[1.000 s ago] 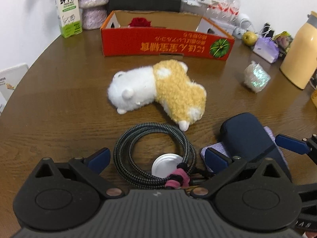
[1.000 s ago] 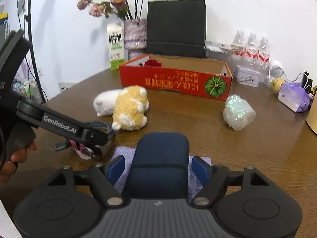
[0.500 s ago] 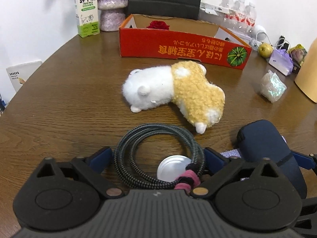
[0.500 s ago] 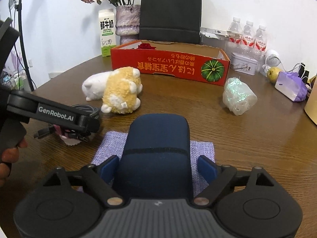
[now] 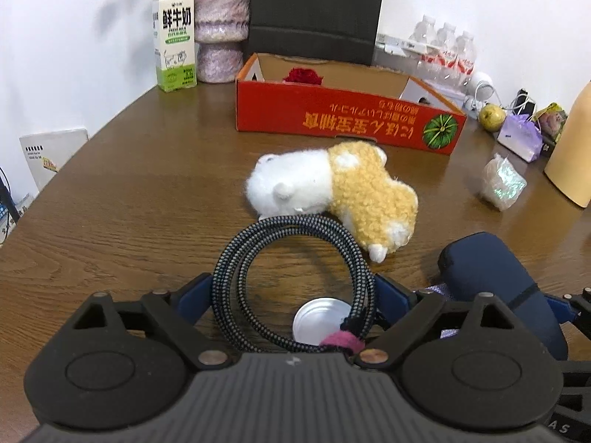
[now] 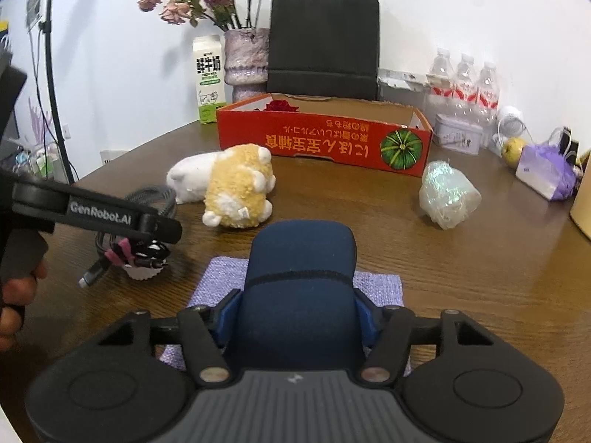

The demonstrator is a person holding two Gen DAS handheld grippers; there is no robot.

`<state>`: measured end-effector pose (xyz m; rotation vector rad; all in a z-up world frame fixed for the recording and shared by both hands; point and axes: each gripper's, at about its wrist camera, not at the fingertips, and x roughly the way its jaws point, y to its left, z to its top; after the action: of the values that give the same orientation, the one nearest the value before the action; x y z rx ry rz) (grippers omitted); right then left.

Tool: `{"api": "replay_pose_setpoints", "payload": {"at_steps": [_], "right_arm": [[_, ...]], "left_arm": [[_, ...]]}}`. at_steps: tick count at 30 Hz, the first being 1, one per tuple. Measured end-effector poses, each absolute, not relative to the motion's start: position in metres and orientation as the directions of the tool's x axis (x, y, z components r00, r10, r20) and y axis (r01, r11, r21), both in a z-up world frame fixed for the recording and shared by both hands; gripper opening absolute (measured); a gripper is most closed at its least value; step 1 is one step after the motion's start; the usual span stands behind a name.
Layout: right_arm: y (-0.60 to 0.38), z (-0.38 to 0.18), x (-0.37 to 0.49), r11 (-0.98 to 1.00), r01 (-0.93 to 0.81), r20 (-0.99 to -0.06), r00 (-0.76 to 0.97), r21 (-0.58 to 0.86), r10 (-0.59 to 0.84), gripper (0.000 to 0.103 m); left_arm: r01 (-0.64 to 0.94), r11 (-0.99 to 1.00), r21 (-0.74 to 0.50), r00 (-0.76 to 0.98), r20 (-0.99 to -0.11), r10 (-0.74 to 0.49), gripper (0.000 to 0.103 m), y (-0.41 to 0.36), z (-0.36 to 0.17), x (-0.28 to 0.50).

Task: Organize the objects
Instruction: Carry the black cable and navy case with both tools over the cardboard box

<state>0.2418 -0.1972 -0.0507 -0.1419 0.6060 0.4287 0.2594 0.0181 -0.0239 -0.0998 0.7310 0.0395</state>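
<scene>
Each gripper, the left gripper (image 5: pixel 293 291) and the right gripper (image 6: pixel 295 317), has a dark grey ribbed body with a small white mark, two round black discs, black link bars with copper-coloured pivot pins and blue fingers (image 6: pixel 225 313). The side of the left one reads "GenRobot.AI" in white. Bare skin shows on the hand (image 6: pixel 14 295) gripping its black handle

table (image 5: pixel 147 199): brown wood, visible grain, faint sheen
cable (image 5: pixel 291 280): braided black-and-grey weave, matt
plush toy (image 5: pixel 332 188): fluffy white and curly yellow pile
pouch (image 6: pixel 301 288): smooth navy fabric, matt
mat (image 6: pixel 376 288): coarse purple woven cloth
box (image 5: pixel 347 118): red printed cardboard, raw brown inside
wrapped bundle (image 6: pixel 448 193): crinkled iridescent film, glossy
lid (image 5: pixel 319 319): smooth white, slightly shiny
milk carton (image 5: pixel 174 37): printed paperboard, smooth
</scene>
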Motion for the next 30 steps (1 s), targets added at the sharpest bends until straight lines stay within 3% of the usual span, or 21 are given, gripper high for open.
{"api": "replay_pose_setpoints", "payload": {"at_steps": [30], "right_arm": [[-0.199, 0.006, 0.246, 0.912, -0.406, -0.420, 0.820, 0.056, 0.390, 0.060]], "left_arm": [[-0.031, 0.996, -0.080, 0.873, -0.488, -0.012, 0.092, 0.015, 0.039, 0.236]]}}
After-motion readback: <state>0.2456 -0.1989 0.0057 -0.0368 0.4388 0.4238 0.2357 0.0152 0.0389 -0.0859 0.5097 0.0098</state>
